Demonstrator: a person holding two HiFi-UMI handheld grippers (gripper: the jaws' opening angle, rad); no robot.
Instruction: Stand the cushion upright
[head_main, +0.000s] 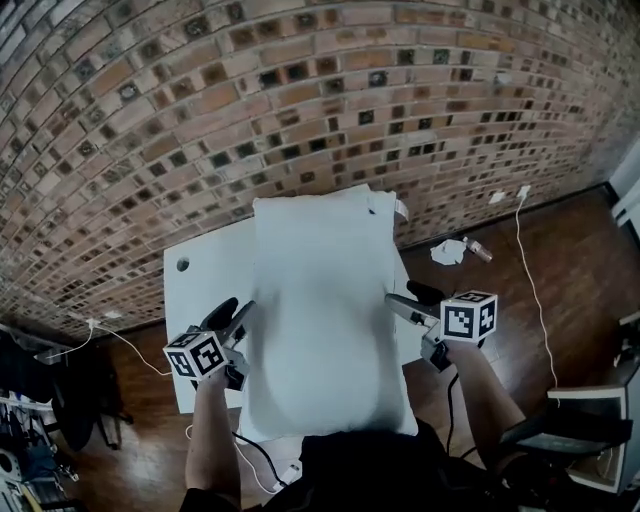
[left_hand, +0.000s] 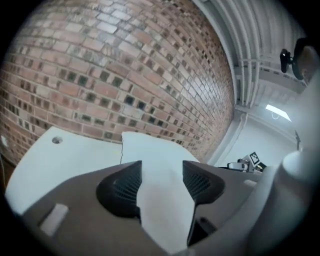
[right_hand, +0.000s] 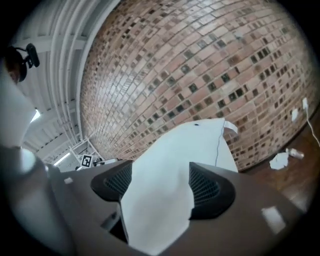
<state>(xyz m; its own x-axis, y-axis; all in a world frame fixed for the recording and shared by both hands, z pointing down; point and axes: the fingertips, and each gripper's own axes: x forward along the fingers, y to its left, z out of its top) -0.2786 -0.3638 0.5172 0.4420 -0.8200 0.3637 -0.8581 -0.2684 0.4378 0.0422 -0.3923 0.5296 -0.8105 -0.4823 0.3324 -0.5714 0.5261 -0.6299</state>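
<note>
Brick wall (head_main: 300, 90): fills the 12 o'clock side of the head view; the table stands against it.
Floor (head_main: 560, 260): dark wood; crumpled paper (head_main: 447, 251) and a white cable (head_main: 528, 270) lie at about 2 o'clock from the cushion.
Table (head_main: 205, 280): white; a small round hole (head_main: 182, 264) sits near its 10 o'clock corner; it bears the cushion alone.
Cushion (head_main: 320, 300): white; lies flat, long axis running 12 to 6; the far end is near the wall and the near end seems to overhang toward the person; not yet upright.
Left gripper (head_main: 238, 308): at the cushion's 9 o'clock edge; released, jaws apart with the cushion's edge between them; the pads do not appear to press.
Right gripper (head_main: 400, 297): at the 3 o'clock edge; likewise released, astride the fabric.
Step in hand: probably taking hold on both sides; a deep bite into the stuffing, both jaws closing together, then an even lift, should stop the soft body folding or twisting.
Containers: none shows; nothing holds anything.
</note>
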